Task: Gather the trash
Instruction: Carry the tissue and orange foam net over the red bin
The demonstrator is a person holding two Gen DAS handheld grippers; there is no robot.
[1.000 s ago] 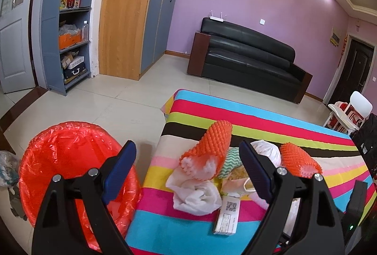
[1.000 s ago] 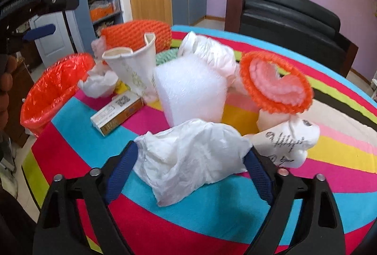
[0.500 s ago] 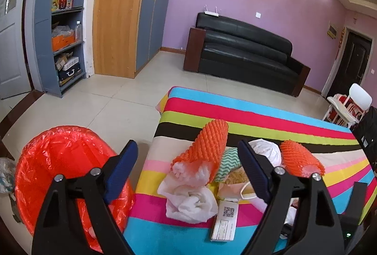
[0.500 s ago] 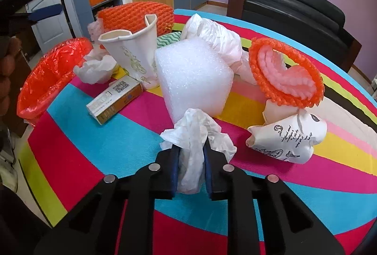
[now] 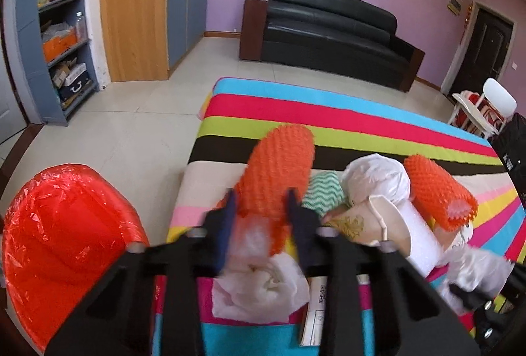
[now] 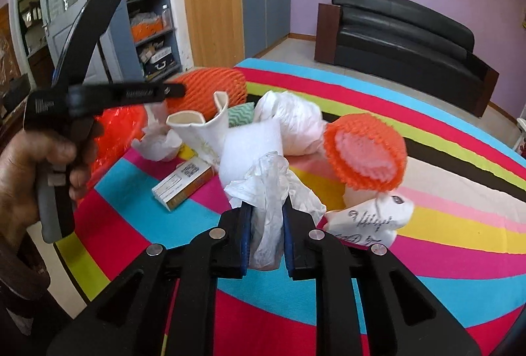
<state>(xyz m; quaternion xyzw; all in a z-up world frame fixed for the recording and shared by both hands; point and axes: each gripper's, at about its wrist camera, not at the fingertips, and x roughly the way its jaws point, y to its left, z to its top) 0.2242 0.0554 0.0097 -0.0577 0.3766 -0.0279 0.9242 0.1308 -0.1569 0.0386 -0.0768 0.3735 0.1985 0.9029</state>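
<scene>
Since a second ago, both jaws are closing: left gripper is pinching the orange net near the table's left edge, right gripper is gripping tissue.

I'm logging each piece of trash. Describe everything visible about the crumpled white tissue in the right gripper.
The crumpled white tissue is thin, wrinkled paper, bunched into a loose wad. The right gripper is shut on its lower part, its blue-padded fingers pinching it from both sides. Its ragged top fans out above the jaws, in front of the white foam block. Whether it touches the striped tablecloth cannot be told.
</scene>
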